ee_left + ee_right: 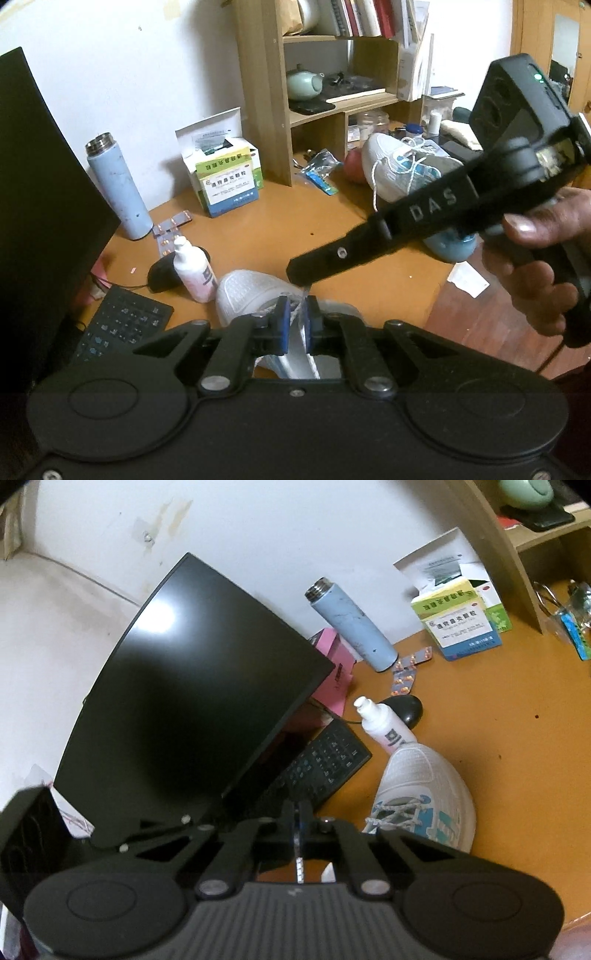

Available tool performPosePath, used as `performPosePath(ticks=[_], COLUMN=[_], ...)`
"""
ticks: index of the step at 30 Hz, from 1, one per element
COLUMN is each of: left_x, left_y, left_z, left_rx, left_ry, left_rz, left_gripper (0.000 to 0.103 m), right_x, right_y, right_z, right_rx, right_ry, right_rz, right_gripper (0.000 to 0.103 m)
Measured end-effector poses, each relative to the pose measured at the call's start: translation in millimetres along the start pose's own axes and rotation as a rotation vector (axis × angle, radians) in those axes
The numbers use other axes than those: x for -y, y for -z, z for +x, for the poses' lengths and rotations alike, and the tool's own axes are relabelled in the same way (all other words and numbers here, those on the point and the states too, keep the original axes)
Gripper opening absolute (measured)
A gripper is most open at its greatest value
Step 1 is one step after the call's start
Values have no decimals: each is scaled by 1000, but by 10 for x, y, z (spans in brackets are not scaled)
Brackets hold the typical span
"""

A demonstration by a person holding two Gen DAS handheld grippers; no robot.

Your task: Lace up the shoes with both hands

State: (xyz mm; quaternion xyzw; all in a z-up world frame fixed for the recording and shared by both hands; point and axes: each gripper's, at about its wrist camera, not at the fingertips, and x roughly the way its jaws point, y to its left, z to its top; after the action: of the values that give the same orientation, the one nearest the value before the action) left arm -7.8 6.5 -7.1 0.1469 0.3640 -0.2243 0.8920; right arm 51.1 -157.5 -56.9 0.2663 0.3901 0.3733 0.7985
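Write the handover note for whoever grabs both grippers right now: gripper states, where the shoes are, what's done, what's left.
Left gripper: shut on a strand of lace over the near shoe.
Right gripper: shut on a white lace that runs down between its fingers.
Near shoe: on the desk at the front edge, toe pointing away, beside the white bottle. Its lace already criss-crosses several eyelets.
Second shoe: farther back by the wooden shelf, laces loose.
Left to do: finish and tighten the near shoe, then lace the second.
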Motion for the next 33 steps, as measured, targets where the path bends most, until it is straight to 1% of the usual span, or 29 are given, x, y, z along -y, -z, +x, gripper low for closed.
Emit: performPosePath(ticks=[13, 20, 22, 23, 24, 25, 26, 27, 28, 30, 32, 33], left_x=[46, 72, 72, 69, 53, 24, -46, -125, -208, -361, -454, -454], left_y=[3, -6, -3, -3, -10, -19, -39, -65, -105, -193, -271, -297], left_z=[29, 4, 5, 4, -2, -7, -11, -31, -65, -147, -196, -178], left_rx=[-9, -3, -1, 0, 8, 14, 20, 35, 56, 113, 154, 171], left_ry=[29, 19, 6, 5, -8, -27, -62, -108, -171, -304, -371, -373], left_rz=[-4, -9, -15, -16, -14, -15, -19, -23, -16, 1, 8, 14], left_gripper=[5, 5, 1, 1, 1, 1, 1, 1, 1, 0, 0, 0], right_x=[-32, -43, -44, -43, -37, -30, -17, 9, 39, 115, 202, 243], right_y=[36, 18, 21, 20, 13, 3, -11, -27, -44, -53, -43, -18], right_z=[-13, -23, -31, -38, -56, -80, -115, -159, -204, -293, -379, -401], right_rx=[-12, -13, -13, -12, -6, 4, 17, 31, 44, 52, 52, 46], right_ry=[-10, -14, -16, -19, -20, -16, -13, -5, 6, 62, 127, 148], right_rz=[-5, -9, -8, -7, -2, 4, 11, 18, 25, 18, 6, 5], right_gripper=[3, 3, 3, 5, 8, 9, 17, 21, 21, 21, 21, 21])
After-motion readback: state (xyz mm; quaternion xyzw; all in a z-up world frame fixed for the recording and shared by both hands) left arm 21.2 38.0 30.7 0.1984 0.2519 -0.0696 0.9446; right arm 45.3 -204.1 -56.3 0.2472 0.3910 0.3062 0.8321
